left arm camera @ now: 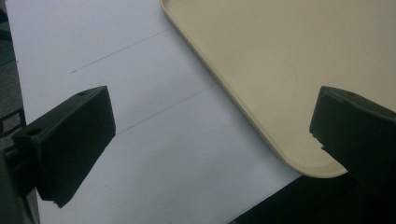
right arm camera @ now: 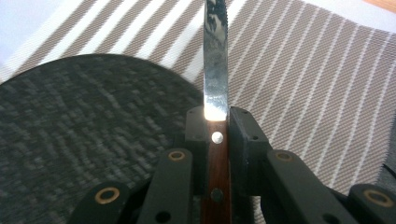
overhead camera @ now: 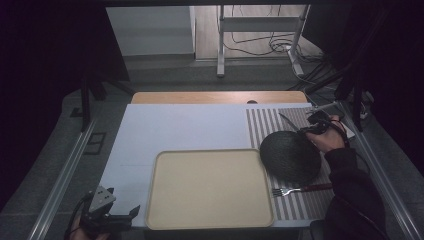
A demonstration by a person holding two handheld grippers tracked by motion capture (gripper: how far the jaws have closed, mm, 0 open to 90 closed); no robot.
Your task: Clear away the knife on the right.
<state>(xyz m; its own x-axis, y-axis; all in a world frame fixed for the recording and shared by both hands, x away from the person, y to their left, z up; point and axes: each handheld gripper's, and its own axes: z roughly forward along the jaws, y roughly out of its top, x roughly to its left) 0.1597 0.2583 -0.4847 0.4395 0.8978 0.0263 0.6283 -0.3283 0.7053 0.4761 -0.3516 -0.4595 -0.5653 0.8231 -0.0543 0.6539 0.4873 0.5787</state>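
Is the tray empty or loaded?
Empty. The tray shows a bare beige surface in the high view; the fork lies beside it on the striped mat.

Count: one beige tray (overhead camera: 210,189), one dark round placemat (overhead camera: 291,156), one striped mat (overhead camera: 280,122), one fork (overhead camera: 300,189), one knife (right arm camera: 215,56), two grippers – left gripper (overhead camera: 112,212), right gripper (overhead camera: 316,126).

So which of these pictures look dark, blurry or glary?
High view: dim, with black surroundings around the lit table. Right gripper view: glare on the knife blade, and the dark round mat looks smeared. Left gripper view: evenly lit, the tray fairly sharp.
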